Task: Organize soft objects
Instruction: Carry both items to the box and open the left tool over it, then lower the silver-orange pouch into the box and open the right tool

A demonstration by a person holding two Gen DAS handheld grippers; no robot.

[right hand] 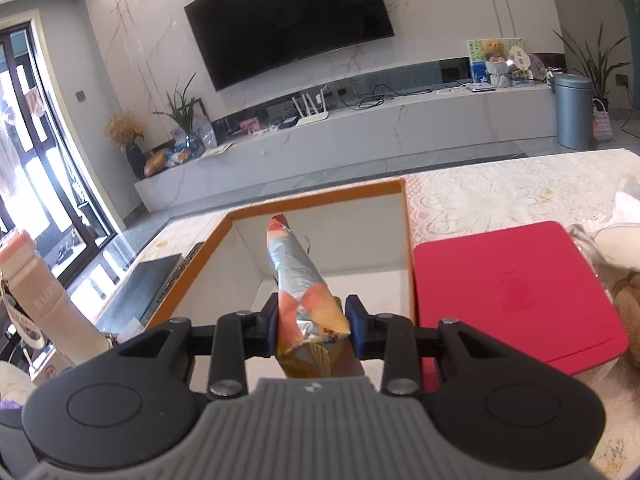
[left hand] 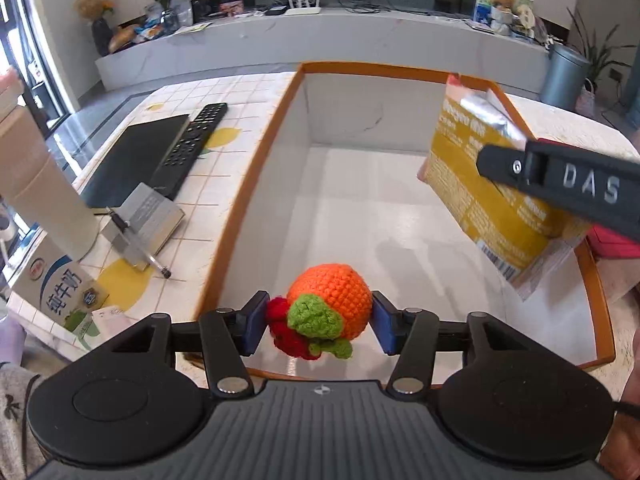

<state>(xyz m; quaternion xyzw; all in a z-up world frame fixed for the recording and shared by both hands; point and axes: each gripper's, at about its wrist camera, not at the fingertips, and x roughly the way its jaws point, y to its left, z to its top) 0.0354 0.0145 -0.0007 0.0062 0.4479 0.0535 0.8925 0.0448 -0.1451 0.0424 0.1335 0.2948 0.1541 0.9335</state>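
While the crochet orange (left hand: 334, 300) hangs between the left gripper (left hand: 320, 322) pads over the near end of the white box (left hand: 256, 184), jaws look barely touching it, loosening; right gripper (right hand: 312, 326) is clamped on the snack bag (right hand: 304, 296), long axis pointing away, over the box's right side.

The crochet toy (left hand: 326, 310) is a round orange ball with a green leaf part and a small red part on its near left side. It sits at the near edge of the box (left hand: 256, 184), between two blue pads; the right pad touches it, and on the left I cannot tell. The box is wide and open, white inside, with an orange rim. The snack bag (right hand: 304, 300) is yellow with a silver crumpled top. It stands tilted over the right side of the box, pinched at its lower part.
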